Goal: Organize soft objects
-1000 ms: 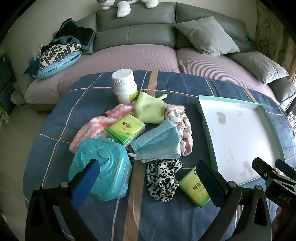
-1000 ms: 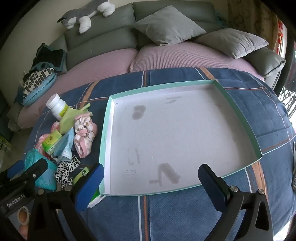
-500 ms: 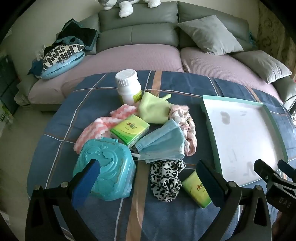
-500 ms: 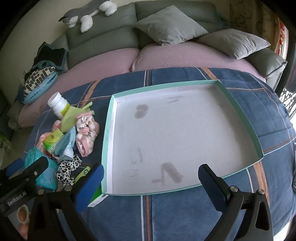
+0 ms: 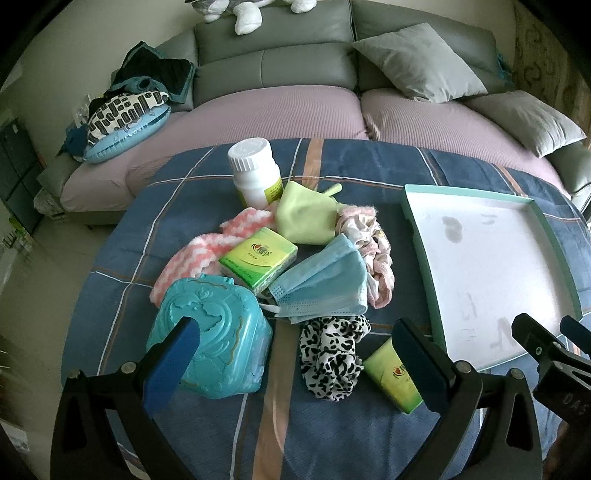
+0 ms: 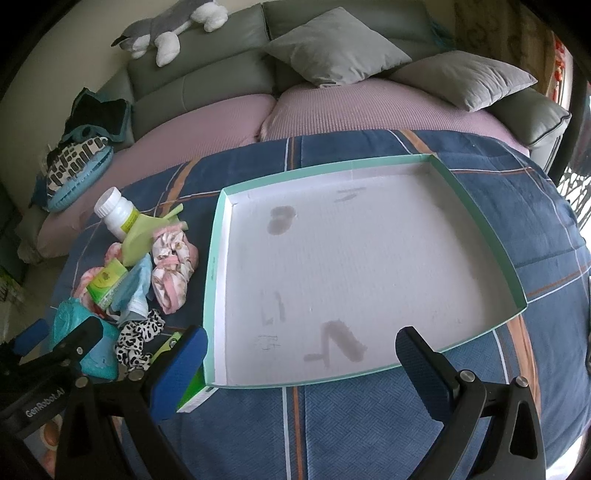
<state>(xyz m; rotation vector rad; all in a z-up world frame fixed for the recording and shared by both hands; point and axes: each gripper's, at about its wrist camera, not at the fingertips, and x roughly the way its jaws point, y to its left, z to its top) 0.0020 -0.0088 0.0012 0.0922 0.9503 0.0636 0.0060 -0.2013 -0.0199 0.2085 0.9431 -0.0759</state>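
A pile of soft items lies on the blue plaid blanket: a leopard scrunchie [image 5: 332, 354], a blue face mask [image 5: 325, 284], a pink floral scrunchie [image 5: 373, 251], a yellow-green cloth [image 5: 306, 218] and a pink-and-white striped cloth [image 5: 195, 254]. My left gripper [image 5: 295, 328] hovers open just in front of the pile, holding nothing. To the right sits the white tray [image 6: 480, 236] with a mint-green rim, nothing in it. My right gripper [image 6: 301, 339] is open over the tray's near edge. The pile [image 6: 170, 262] shows at the left in the right wrist view.
Hard items sit among the pile: a teal plastic box [image 5: 210, 336], a white bottle [image 5: 255, 173], and two green tissue packs [image 5: 258, 258] [image 5: 391, 376]. A sofa with grey pillows [image 6: 332, 44] and a plush toy [image 6: 166, 26] lies behind.
Both cameras have drifted only slightly. Nothing on the blanket has moved and both grippers stay open.
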